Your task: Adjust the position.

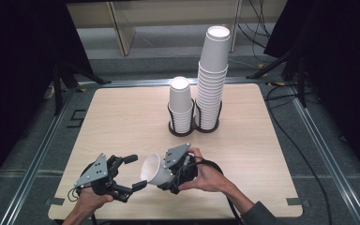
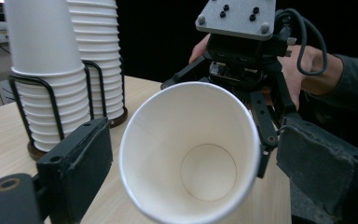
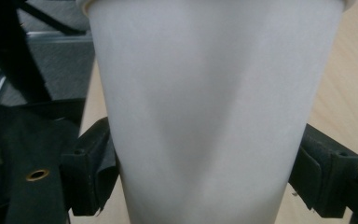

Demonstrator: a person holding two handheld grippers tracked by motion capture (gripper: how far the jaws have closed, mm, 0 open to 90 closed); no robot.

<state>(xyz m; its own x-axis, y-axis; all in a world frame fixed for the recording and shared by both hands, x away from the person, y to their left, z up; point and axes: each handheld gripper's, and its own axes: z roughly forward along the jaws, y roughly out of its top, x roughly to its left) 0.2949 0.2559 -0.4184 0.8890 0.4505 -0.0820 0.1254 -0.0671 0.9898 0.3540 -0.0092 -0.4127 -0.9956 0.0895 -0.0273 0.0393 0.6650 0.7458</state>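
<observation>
Holding: paper cup (image 1: 153,169) pinched sideways in your right hand-held gripper (image 1: 172,174); left hand-held gripper (image 1: 133,172) spread round its rim; close gently to avoid crushing.

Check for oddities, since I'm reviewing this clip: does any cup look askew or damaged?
The taller stack leans: its top cup tilts off-line. The held cup lies sideways in the right gripper, undamaged as far as visible.

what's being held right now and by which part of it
The right gripper holds a single white paper cup by its side wall, one jaw on each side, mouth toward the left gripper, whose open jaws hold nothing.
</observation>
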